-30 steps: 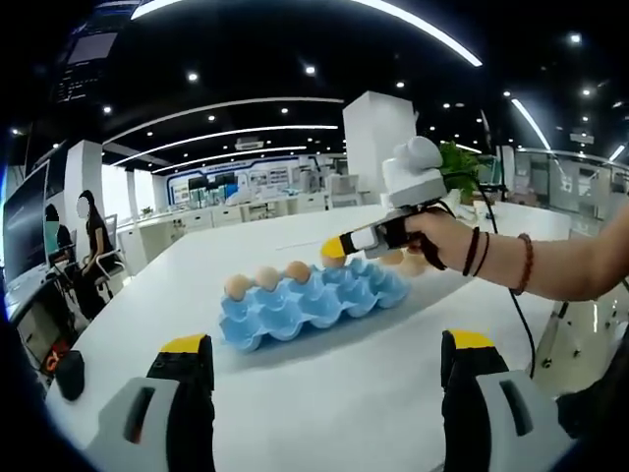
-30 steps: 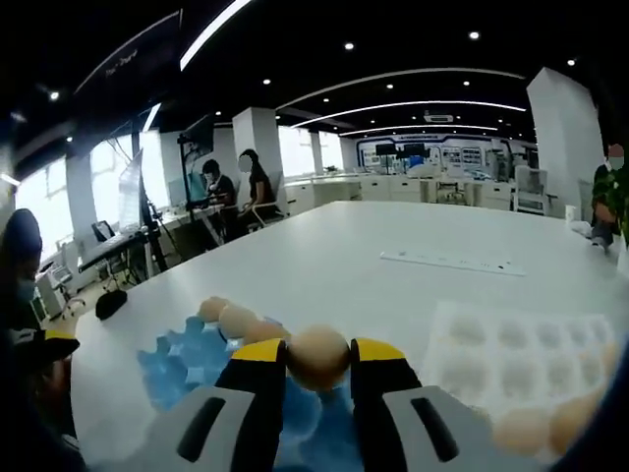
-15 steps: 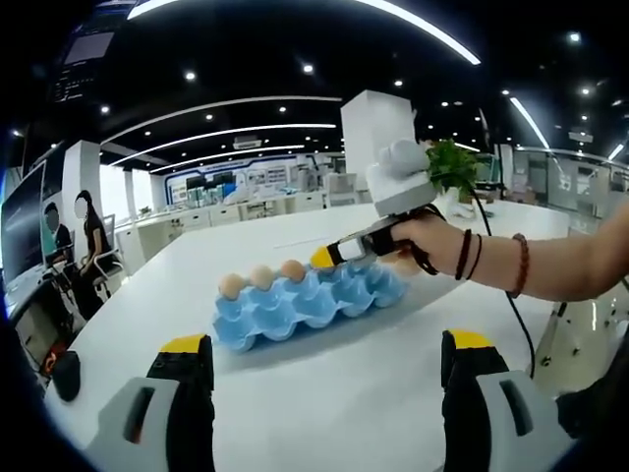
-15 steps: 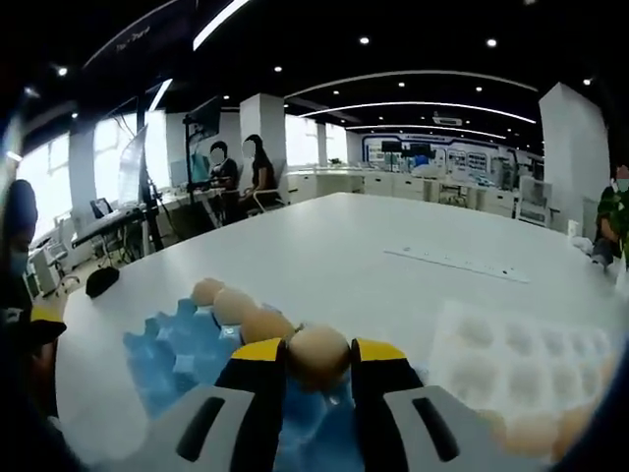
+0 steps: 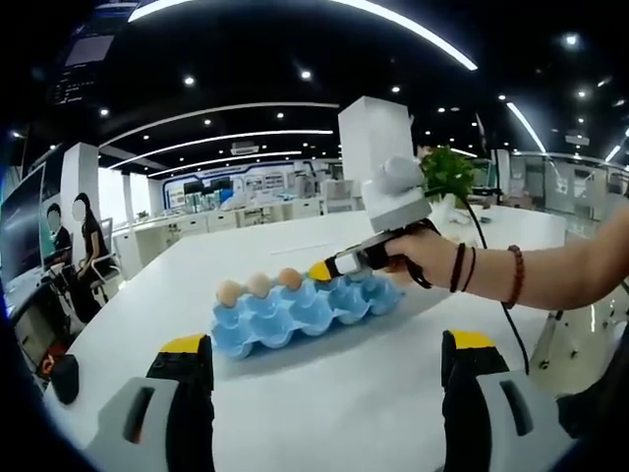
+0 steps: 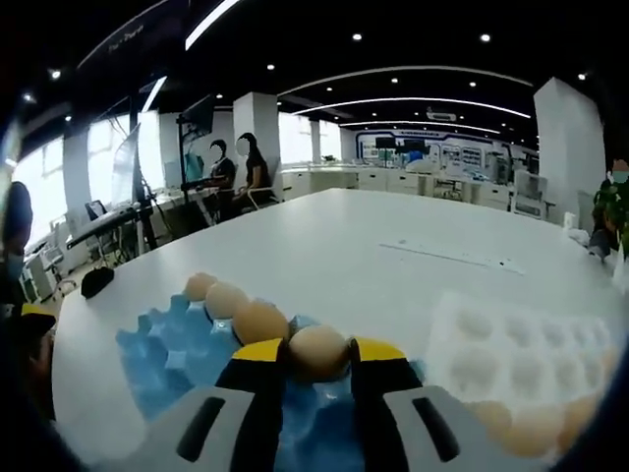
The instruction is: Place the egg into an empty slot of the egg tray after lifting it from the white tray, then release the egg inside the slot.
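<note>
Left hand-held gripper (image 5: pixel 319 369): nearest in the left gripper view, its yellow-tipped jaws stand wide apart over the bare white desk (image 5: pixel 334 393), holding nothing.
Right hand-held gripper (image 6: pixel 316 356): jaws closed narrow around the egg (image 6: pixel 317 352), which sits pinched between the yellow tips. In the left gripper view this gripper comes in from the right, gripped by a hand (image 5: pixel 418 258) with bracelets at the wrist.
Egg: held just above the blue egg tray (image 6: pixel 172 359), next in line after the three eggs already seated there; whether it touches the slot beneath, I cannot tell.
Blue egg tray: lying flat on the desk, a row of three eggs (image 5: pixel 258 285) along its far edge in the left gripper view, the other slots in view open.
White tray (image 6: pixel 521 354): on the desk just beside the blue one, to the right in the right gripper view, with a few more eggs (image 6: pixel 536 425) at its near edge.
Desk: long, white, with a thin white strip (image 6: pixel 447 255) lying further along it.
Background: people seated at workstations (image 6: pixel 231 177), a white pillar (image 5: pixel 375 138), a green plant (image 5: pixel 447 175), rows of ceiling lights.
</note>
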{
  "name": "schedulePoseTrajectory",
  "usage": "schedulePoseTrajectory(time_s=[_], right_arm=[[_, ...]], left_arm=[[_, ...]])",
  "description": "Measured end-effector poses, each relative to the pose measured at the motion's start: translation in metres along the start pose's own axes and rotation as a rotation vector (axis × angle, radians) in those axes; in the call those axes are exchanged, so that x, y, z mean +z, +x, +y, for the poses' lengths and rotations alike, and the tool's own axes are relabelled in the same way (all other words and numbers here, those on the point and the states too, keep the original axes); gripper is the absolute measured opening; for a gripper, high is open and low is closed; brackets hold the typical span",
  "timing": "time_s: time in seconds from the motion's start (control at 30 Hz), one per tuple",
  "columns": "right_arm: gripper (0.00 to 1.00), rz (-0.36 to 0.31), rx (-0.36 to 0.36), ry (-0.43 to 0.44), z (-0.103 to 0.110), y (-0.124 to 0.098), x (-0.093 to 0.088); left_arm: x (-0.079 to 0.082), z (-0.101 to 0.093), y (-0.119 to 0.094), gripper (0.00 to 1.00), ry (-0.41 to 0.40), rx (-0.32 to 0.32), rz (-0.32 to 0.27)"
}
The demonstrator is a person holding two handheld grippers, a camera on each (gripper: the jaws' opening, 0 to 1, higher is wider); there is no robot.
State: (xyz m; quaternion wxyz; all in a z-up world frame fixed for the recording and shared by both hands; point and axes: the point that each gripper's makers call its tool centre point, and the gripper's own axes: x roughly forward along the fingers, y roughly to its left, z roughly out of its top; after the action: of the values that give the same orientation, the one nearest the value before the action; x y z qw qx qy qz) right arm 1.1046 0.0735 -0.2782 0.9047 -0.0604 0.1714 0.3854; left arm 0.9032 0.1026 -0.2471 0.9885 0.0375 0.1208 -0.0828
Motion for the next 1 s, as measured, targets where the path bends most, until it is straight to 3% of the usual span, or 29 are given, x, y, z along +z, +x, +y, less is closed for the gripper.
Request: schedulePoseTrajectory(time_s=[0.07,0.3,0.83,1.0], right_arm=[[0.31,-0.052,0.005,-0.006,0.0,-0.003,0.01],[0.43,-0.09,-0.011,-0.008,-0.002,-0.011,0.025],[0.78,-0.067,-0.016,-0.026,-0.01,-0.026,0.026],[0.81,-0.075,-0.01,-0.015,-0.014,-0.034,0.026]], left_arm=[[0.0,-0.001,0.0,0.99,0.0,-0.003,0.0],[-0.001,-0.006,0.002,0.99,-0.003,-0.013,0.011],[0.004,-0.01,-0.002,1.0,-0.017,-0.023,-0.023],[0.005,-0.01,-0.002,1.0,-0.023,-0.02,-0.032]])
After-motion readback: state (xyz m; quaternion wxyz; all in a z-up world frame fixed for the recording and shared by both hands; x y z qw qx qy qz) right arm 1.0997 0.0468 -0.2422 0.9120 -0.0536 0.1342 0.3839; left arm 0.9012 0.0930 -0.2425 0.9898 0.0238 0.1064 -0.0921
